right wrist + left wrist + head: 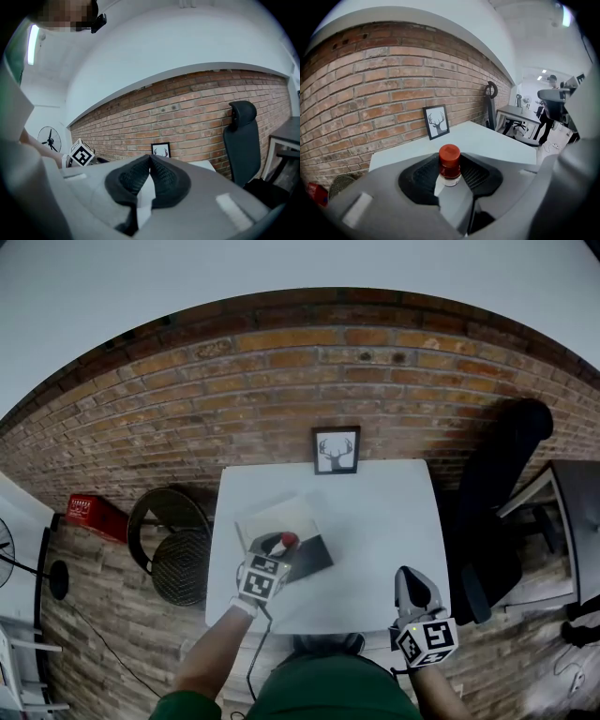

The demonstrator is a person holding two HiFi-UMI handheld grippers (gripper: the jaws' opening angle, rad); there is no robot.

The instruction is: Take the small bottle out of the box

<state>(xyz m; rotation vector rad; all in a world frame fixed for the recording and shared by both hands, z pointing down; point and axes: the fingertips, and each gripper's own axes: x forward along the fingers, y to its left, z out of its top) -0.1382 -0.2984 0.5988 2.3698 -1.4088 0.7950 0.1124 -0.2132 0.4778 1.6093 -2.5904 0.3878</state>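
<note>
One bottle (449,165) in L gripper (278,547), one box (277,518).

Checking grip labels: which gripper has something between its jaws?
The left gripper, clamping the small red-capped bottle; the right gripper has jaws meeting with nothing between.

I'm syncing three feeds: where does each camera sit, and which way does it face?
Head view: on the person's head, steeply down onto white table and box; left gripper, right gripper, forearms show.
Left gripper view: on that gripper, facing the brick wall and deer picture; its jaws clamp the small bottle.
Right gripper view: on that gripper, facing the same wall and a black chair; its shut, empty jaws show.
Shared: all three show the deer picture.
</note>
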